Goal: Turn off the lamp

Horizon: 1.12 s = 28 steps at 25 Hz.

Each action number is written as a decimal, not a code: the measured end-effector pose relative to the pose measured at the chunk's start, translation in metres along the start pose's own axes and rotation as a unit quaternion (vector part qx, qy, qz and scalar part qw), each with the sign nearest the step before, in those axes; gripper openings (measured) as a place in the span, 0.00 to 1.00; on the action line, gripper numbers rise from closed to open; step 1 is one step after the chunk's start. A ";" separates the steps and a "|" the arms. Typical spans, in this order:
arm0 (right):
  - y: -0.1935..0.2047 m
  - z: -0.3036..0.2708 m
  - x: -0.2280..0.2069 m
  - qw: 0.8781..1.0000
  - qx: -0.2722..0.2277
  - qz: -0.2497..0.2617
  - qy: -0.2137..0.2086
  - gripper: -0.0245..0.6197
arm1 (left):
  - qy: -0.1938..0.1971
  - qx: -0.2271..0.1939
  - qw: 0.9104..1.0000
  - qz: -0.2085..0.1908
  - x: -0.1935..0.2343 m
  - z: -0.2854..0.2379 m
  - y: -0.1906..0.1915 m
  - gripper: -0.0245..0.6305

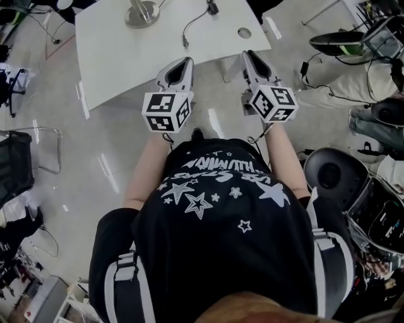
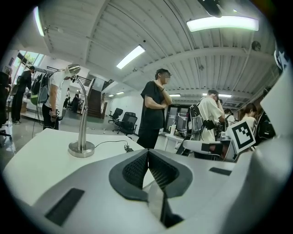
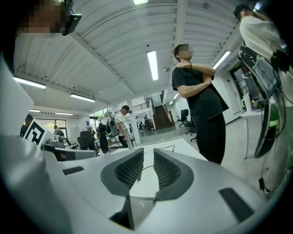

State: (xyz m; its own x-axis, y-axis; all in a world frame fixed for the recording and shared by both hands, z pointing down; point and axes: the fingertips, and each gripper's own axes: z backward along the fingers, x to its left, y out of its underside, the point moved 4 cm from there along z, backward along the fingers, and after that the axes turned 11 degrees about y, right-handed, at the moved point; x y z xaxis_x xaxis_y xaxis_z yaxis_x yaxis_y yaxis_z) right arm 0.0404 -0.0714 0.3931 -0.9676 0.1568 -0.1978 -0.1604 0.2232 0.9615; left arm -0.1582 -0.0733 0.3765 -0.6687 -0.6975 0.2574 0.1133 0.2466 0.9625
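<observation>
The lamp [image 1: 142, 12] stood at the desk's [image 1: 120, 63] far edge. The left claw [image 1: 183, 63], pressed together and empty, hovered over the near edge, likely readied as a poker. The right claw [image 1: 252, 58] was spread and idle.

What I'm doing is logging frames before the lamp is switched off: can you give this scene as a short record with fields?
Lamp: upright on the white table, cable trailing from its base; lit or not, cannot tell
Left gripper: fingers together, empty
Right gripper: fingers apart, empty
Contact with lamp: none
Background: a person in black and others stand beyond the table
</observation>
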 end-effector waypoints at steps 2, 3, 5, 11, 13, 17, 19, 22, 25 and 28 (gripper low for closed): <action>0.000 -0.007 0.004 1.000 -0.003 -0.008 -0.001 0.12 | 0.000 0.001 1.000 0.003 0.010 -0.003 -0.001 0.05; 0.001 -0.010 0.005 1.000 -0.001 -0.010 -0.001 0.12 | -0.001 0.002 1.000 0.005 0.014 -0.004 -0.001 0.05; 0.003 -0.014 0.003 1.000 0.007 -0.012 0.002 0.12 | -0.002 0.004 1.000 0.008 0.019 -0.007 0.000 0.05; -0.001 -0.026 -0.019 0.999 0.017 -0.028 -0.008 0.12 | -0.009 0.015 1.000 0.005 0.016 -0.028 0.001 0.05; -0.003 -0.033 -0.028 0.999 0.020 -0.035 -0.014 0.12 | -0.015 0.016 1.000 -0.001 0.013 -0.035 -0.003 0.05; -0.007 -0.064 -0.044 0.998 0.028 -0.042 -0.021 0.07 | -0.029 0.014 0.999 -0.001 0.020 -0.053 -0.010 0.05; -0.009 -0.081 -0.051 0.998 0.036 -0.038 -0.026 0.05 | -0.038 0.014 0.999 0.005 0.025 -0.064 -0.010 0.05; -0.014 -0.104 -0.070 0.998 0.045 -0.038 -0.036 0.05 | -0.048 0.019 0.999 0.005 0.027 -0.087 -0.010 0.05; -0.019 -0.127 -0.085 0.997 0.052 -0.035 -0.046 0.05 | -0.059 0.026 0.998 0.007 0.033 -0.108 -0.009 0.05; -0.024 -0.151 -0.093 0.996 0.056 -0.030 -0.056 0.05 | -0.064 0.033 0.997 0.013 0.044 -0.129 -0.007 0.05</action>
State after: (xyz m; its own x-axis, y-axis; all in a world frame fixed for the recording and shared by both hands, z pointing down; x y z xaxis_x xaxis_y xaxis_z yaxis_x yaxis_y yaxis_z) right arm 0.1052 -0.2366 0.4172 -0.9286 0.2444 -0.2793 -0.1874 0.3408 0.9213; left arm -0.0935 -0.1926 0.3920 -0.7553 -0.5995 0.2647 0.0864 0.3092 0.9470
